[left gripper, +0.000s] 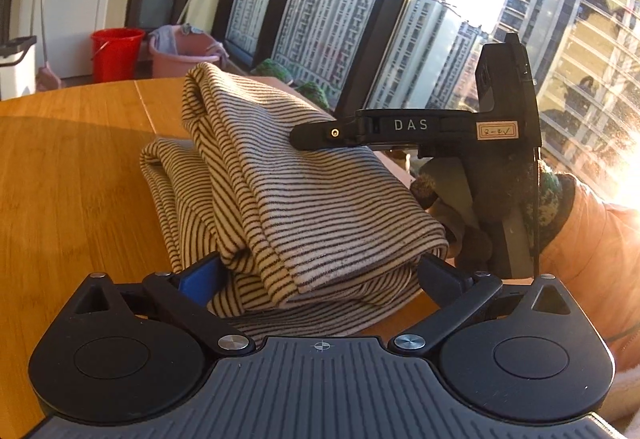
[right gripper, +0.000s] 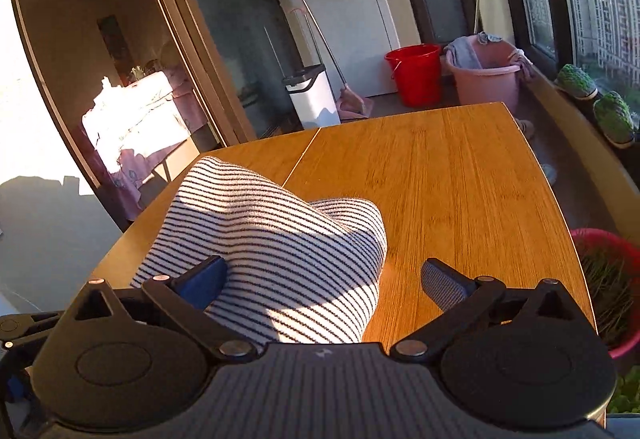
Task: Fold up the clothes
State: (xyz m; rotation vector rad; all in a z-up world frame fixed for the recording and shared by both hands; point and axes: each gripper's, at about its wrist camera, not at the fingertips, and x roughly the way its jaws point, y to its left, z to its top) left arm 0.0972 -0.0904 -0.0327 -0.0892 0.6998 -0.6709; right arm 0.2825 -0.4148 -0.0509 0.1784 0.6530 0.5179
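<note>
A striped garment [left gripper: 288, 195] lies bunched and partly folded on the wooden table [left gripper: 80, 167]. My left gripper [left gripper: 320, 271] is open, its fingers on either side of the garment's near edge. The right gripper's body [left gripper: 404, 127] shows in the left wrist view, reaching over the garment from the right, held by a gloved hand. In the right wrist view the garment [right gripper: 272, 247] is a striped mound on the table [right gripper: 440, 199]. My right gripper [right gripper: 320, 279] is open; its left finger [right gripper: 204, 279] touches the cloth, its right finger [right gripper: 440, 283] is over bare wood.
A red bucket [right gripper: 416, 73] and a pink tub [right gripper: 486, 79] stand on the floor beyond the table's far edge, beside a white bin [right gripper: 312, 95]. Windows run along the right. A red basket [right gripper: 608, 279] sits past the table's right edge.
</note>
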